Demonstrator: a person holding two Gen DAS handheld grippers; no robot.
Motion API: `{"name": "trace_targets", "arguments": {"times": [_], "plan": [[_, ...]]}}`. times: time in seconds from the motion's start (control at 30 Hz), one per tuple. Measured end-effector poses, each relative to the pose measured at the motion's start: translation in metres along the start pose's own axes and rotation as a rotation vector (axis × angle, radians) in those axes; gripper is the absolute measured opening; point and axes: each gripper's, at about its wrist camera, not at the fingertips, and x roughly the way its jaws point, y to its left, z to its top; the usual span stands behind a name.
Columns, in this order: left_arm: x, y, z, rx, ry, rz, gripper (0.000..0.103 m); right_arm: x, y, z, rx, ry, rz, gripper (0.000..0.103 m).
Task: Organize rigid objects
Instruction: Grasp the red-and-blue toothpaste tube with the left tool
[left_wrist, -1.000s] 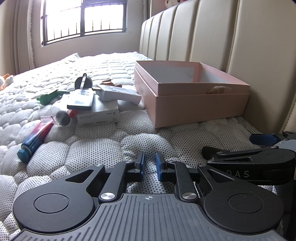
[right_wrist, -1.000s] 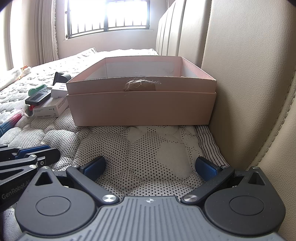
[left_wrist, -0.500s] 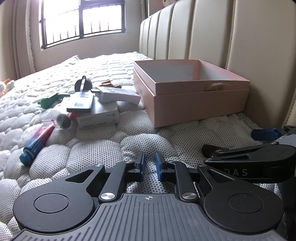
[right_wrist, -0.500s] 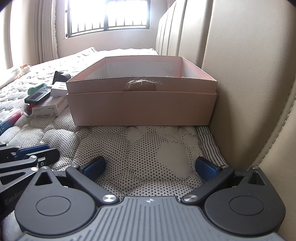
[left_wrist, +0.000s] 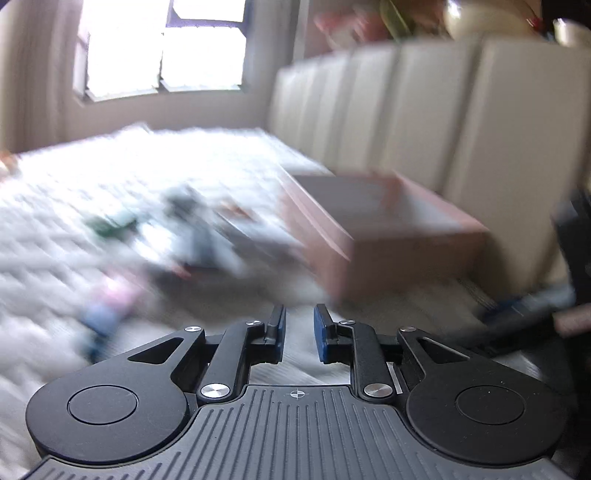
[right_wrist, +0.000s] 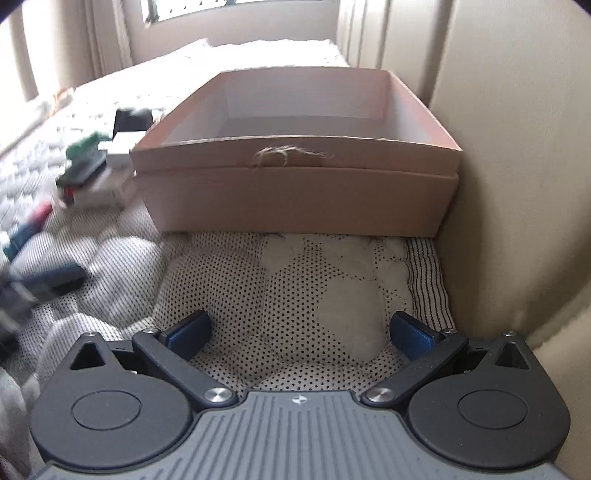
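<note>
I am seeing the pink box (right_wrist: 295, 192) lying empty against the headboard (right_wrist: 517, 147); left tool (left_wrist: 298, 334) is parting on nothing, right tool (right_wrist: 299, 334) is spread wide over bare mattress (right_wrist: 314, 280).

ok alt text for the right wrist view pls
An open, empty pink box sits on a quilted bed against the headboard. The right gripper is open, holding nothing. Blurred clutter lies left of the box.
</note>
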Motion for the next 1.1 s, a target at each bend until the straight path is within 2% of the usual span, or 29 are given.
{"name": "trace_targets", "arguments": {"times": [0.07, 0.13, 0.23, 0.3, 0.43, 0.57, 0.7, 0.93, 1.1], "plan": [[-0.009, 0.027, 0.013, 0.003, -0.040, 0.090, 0.018, 0.001, 0.000, -0.001, 0.000, -0.001, 0.000, 0.103], [-0.007, 0.054, 0.021, 0.003, -0.015, 0.131, 0.019, 0.002, 0.001, -0.003, -0.009, -0.008, 0.001, 0.103], [0.007, 0.088, 0.024, -0.010, 0.087, 0.125, 0.019, 0.003, 0.003, -0.004, -0.006, -0.009, -0.004, 0.103], [0.015, 0.101, 0.022, -0.029, 0.126, 0.101, 0.021, 0.001, 0.001, -0.006, -0.004, -0.009, -0.004, 0.103], [0.032, 0.114, 0.015, -0.033, 0.215, 0.138, 0.022, 0.002, 0.002, -0.002, -0.014, -0.004, 0.002, 0.103], [0.042, 0.115, 0.013, -0.020, 0.238, 0.138, 0.032, -0.001, 0.001, -0.009, -0.001, -0.056, 0.001, 0.103], [0.060, 0.117, 0.011, -0.032, 0.282, 0.135, 0.034, -0.003, 0.000, -0.012, 0.007, -0.085, 0.002, 0.103], [0.051, 0.123, 0.009, -0.048, 0.238, 0.100, 0.034, -0.010, -0.003, -0.008, -0.025, -0.073, 0.032, 0.102], [0.024, 0.130, 0.007, -0.101, 0.193, 0.060, 0.034, -0.040, 0.011, -0.002, -0.049, -0.178, -0.048, 0.099]]}}
